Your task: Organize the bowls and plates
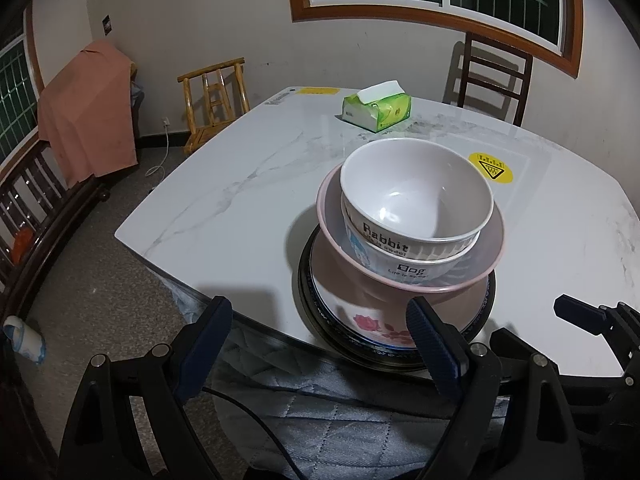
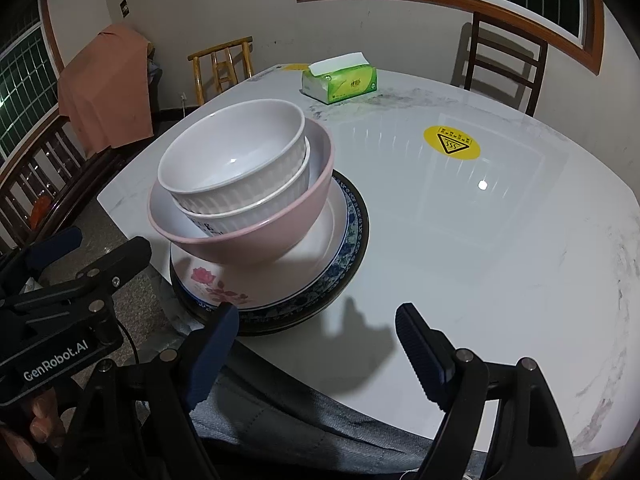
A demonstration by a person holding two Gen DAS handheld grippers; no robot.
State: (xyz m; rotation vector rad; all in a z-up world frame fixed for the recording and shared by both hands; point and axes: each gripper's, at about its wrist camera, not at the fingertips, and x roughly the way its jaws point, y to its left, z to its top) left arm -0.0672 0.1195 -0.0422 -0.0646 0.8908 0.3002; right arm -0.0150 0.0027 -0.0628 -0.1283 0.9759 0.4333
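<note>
The task is looking all but finished, since the two white ribbed bowls (image 1: 416, 196) are nesting in the pink bowl (image 2: 256, 236) atop the stacked plates (image 2: 320, 264) near the marble table's (image 2: 480, 240) front edge, while the left gripper (image 1: 320, 340) and right gripper (image 2: 316, 344) are hanging wide apart, carrying nothing.

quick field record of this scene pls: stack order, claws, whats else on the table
stack top: Rabbit bowl
under it: Dog bowl
then: pink bowl
then: rose plate
base: blue-patterned plate on a dark rim
stack place: near table edge
left claw: open, empty
right claw: open, empty
also on table: tissue pack, yellow sticker
</note>
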